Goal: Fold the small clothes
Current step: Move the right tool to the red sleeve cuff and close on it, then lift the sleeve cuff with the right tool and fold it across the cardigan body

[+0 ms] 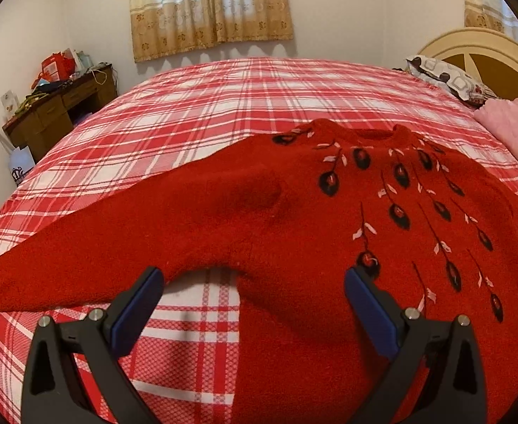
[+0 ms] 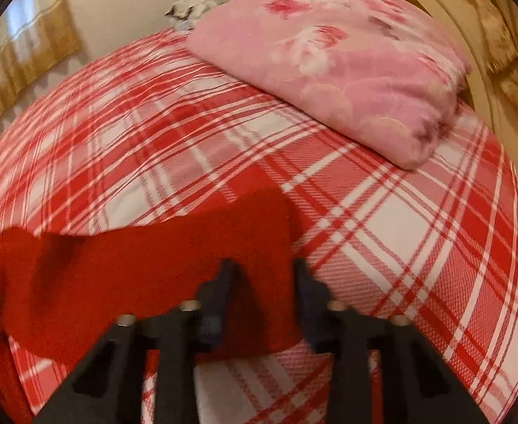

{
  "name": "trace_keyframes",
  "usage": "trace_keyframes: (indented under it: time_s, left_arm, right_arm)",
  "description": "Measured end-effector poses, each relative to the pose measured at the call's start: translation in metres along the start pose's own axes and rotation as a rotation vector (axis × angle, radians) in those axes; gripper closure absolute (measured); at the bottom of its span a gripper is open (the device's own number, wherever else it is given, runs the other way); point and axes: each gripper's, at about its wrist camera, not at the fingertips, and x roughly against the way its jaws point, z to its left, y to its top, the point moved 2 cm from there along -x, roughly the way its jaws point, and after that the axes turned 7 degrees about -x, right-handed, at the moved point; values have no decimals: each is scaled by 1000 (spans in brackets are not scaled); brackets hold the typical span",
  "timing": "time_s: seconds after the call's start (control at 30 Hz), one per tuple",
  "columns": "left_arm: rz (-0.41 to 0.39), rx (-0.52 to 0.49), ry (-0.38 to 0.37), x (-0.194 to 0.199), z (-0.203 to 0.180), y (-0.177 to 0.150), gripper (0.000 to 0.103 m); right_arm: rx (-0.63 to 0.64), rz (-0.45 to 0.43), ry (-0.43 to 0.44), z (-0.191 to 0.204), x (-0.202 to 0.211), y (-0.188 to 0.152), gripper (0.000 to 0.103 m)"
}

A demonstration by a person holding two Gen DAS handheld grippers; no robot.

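We see one red sweater (image 1: 294, 219) lying face up and spread flat on the bed (image 1: 195, 106), its neckline at the far end and its hem toward us, so the body runs near to far while the two sleeves reach out left and right. The left sleeve (image 1: 82, 254) stretches far to the left across the plaid cover; the right sleeve (image 2: 153, 265) lies out toward the right, its cuff end just ahead of our right tool (image 2: 264, 268). That tool's jaws stand a little apart, one on each side of the cuff, not closed on it as far as we can tell through the blur. Our left tool (image 1: 253, 277) is held wide apart over the near left side of the body, gripping nothing. Farther right lies one folded pink blanket (image 2: 347, 70), with one patterned pillow (image 1: 446, 77) beyond it by the headboard (image 1: 481, 53). One cluttered wooden desk (image 1: 61, 109) stands far left, under one curtain (image 1: 209, 7).
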Motion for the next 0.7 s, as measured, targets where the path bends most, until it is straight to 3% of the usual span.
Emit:
trace_keyframes:
  time_s: [0.03, 0.13, 0.27, 0.43, 0.53, 0.7]
  left_arm:
    - [1, 3, 0, 0, 1, 0, 0]
    - [2, 6, 4, 0, 4, 0, 0]
    - [-7, 15, 5, 4, 11, 0, 0]
    - [-15, 41, 8, 10, 28, -4, 0]
    - [-22, 52, 21, 14, 39, -7, 0]
    - [-17, 79, 19, 14, 53, -13, 0]
  right_arm:
    - [11, 1, 5, 2, 2, -1, 92]
    - [5, -18, 9, 0, 10, -2, 94]
    - [-38, -54, 25, -12, 25, 4, 94]
    - [-75, -170, 55, -19, 66, 16, 95]
    - [-58, -239, 67, -11, 91, 23, 95]
    - [-5, -265, 102, 18, 113, 26, 95]
